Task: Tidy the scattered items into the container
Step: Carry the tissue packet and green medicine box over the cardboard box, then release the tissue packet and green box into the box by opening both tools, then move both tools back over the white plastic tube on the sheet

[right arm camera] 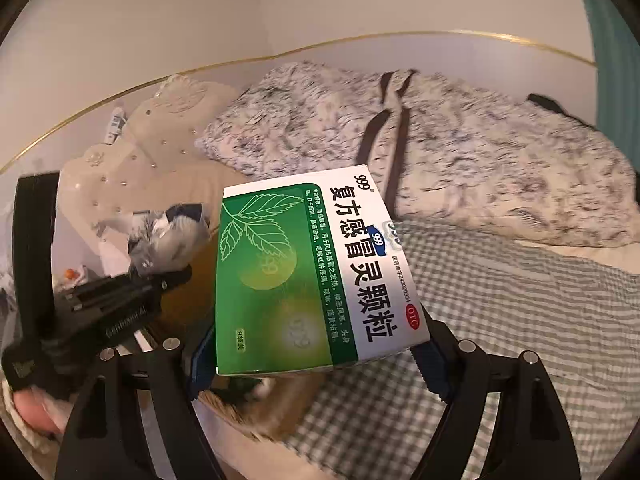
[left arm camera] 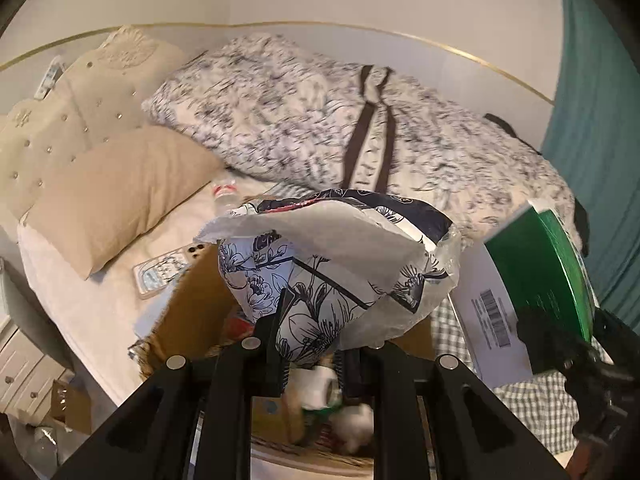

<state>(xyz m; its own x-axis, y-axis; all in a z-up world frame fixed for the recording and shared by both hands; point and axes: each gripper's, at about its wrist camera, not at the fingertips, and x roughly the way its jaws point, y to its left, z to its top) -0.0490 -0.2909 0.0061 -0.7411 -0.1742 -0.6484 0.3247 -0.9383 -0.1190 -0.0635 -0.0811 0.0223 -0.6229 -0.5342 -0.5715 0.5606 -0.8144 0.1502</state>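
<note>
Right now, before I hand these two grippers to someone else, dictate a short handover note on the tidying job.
Left gripper: shut on a crumpled floral black-and-white plastic bag, held above the brown cardboard box.
Right gripper: closed on a green-and-white cardboard medicine box, jaws wide across it, also held in the air.
Done: a white tape roll and other small items already lie in the cardboard box.
Left: drop both held items in, then collect the clear plastic bottle with red label and the phone in a patterned case, both lying on the cream bedsheet.
</note>
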